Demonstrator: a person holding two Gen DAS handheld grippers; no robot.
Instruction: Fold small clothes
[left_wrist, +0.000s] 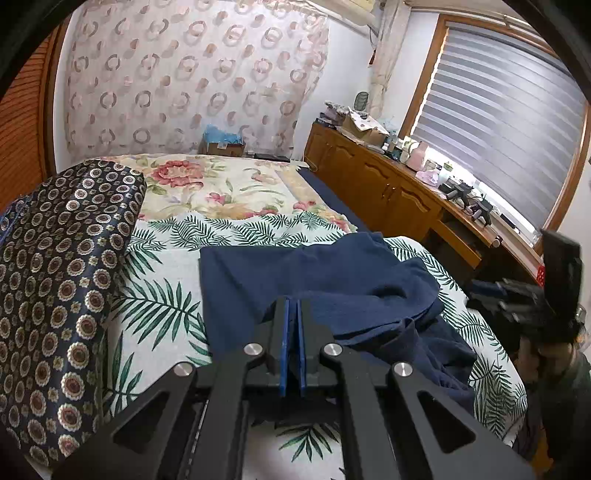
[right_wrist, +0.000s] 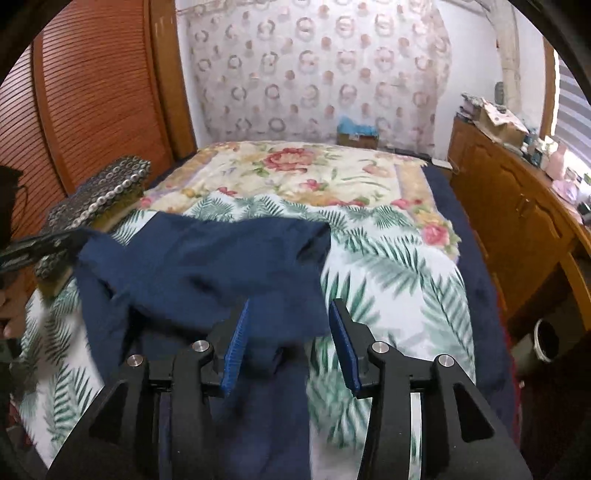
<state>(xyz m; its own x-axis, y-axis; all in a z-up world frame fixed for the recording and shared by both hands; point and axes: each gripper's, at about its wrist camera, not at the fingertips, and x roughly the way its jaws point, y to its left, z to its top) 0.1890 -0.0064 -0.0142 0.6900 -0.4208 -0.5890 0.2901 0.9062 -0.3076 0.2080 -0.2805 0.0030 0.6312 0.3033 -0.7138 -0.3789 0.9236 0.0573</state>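
Observation:
A navy blue garment (left_wrist: 332, 280) lies rumpled on the palm-leaf sheet (left_wrist: 159, 302) of the bed; it also shows in the right wrist view (right_wrist: 207, 266). My left gripper (left_wrist: 293, 306) has its blue pads pressed together on the garment's near edge. My right gripper (right_wrist: 290, 317) is open, hovering over the garment's right part with cloth between and below the fingers. The right gripper shows blurred at the far right of the left wrist view (left_wrist: 524, 295). The left gripper shows at the left edge of the right wrist view (right_wrist: 44, 247), at the garment's corner.
A dark patterned pillow (left_wrist: 62, 295) lies at the bed's left. A floral blanket (left_wrist: 214, 184) covers the far half. A wooden cabinet (left_wrist: 388, 184) with clutter runs along the right under a window blind. A wooden slatted door (right_wrist: 92, 92) stands at left.

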